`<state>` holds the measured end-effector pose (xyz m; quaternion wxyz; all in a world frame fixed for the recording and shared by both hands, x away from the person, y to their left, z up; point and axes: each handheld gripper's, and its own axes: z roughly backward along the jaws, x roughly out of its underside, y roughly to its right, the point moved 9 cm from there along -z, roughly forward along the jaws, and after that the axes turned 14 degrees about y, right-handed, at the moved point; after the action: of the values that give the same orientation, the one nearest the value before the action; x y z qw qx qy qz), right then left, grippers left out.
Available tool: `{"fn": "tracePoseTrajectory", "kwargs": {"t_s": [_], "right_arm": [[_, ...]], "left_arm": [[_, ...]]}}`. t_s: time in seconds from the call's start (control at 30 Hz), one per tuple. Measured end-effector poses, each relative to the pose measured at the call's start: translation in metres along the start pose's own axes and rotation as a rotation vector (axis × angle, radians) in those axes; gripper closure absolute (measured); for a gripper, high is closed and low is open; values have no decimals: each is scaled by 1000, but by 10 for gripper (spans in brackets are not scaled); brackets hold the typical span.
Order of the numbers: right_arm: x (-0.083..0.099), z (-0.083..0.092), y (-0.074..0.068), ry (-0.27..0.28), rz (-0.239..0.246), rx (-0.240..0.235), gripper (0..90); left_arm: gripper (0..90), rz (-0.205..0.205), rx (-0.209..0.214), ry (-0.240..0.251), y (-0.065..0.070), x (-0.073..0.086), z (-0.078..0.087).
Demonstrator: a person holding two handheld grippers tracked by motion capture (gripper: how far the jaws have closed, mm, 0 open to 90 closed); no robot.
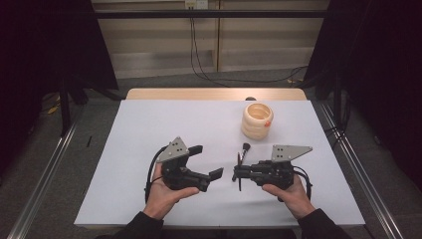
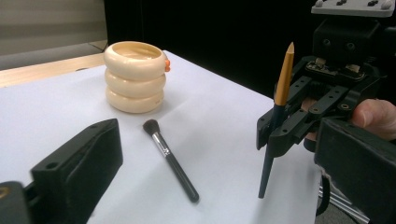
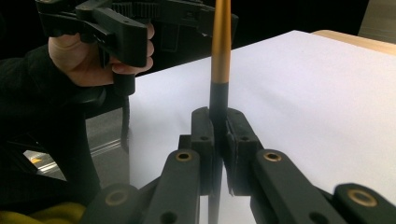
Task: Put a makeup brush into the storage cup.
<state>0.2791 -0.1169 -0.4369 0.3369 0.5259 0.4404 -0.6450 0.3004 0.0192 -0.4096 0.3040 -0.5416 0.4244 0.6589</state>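
My right gripper (image 1: 237, 174) is shut on a thin brush (image 2: 284, 79) with a black handle and a gold upper part; it stands nearly upright, its lower end just above the table. In the right gripper view the brush (image 3: 220, 42) rises from between the closed pads. My left gripper (image 1: 209, 161) is open with nothing between its jaws, a short way left of the right one. A black makeup brush (image 2: 170, 158) with a dark bristle head lies flat on the white sheet between the grippers and a cream holder (image 1: 257, 122) made of stacked rings.
The white sheet (image 1: 149, 129) covers the table, with a wooden strip (image 1: 214, 93) along the far edge. The holder (image 2: 135, 74) has a small orange knob on its side. Metal frame rails run along both sides of the table.
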Motion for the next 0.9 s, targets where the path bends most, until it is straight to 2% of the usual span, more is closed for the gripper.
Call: {"fn": "tracePoseTrajectory", "kwargs": {"t_s": [0.03,0.07,0.1,0.2,0.3,0.33,0.37,0.47,0.53,0.6,0.73,0.9], "right_arm": [[0,0,0,0,0,0,838],[-1,1,1,3,2,5,838],[-1,1,1,3,2,5,838],[-3,3,3,7,4,14,837],[-3,4,4,9,4,17,837],[-3,5,5,9,5,21,837],[-3,5,5,9,7,22,838],[-5,6,7,15,10,30,837],[-6,7,7,15,14,34,837],[-6,8,8,17,13,40,837],[-7,9,11,19,13,47,837],[-8,11,13,23,14,63,837]], "left_arm": [[14,0,0,0,0,0,0],[15,-22,-9,-16,-2,1,2],[15,-23,-2,-6,-2,1,2],[15,-26,-25,-13,-6,3,6],[17,-24,-28,23,-10,2,11],[13,-17,-45,7,-12,3,13],[13,-14,-41,8,-15,5,15],[9,-38,-93,3,-24,9,22],[11,-34,-103,18,-28,10,27],[10,-69,-149,17,-34,11,32],[10,-112,-169,21,-40,14,40],[13,-127,-206,33,-46,16,49]]}}
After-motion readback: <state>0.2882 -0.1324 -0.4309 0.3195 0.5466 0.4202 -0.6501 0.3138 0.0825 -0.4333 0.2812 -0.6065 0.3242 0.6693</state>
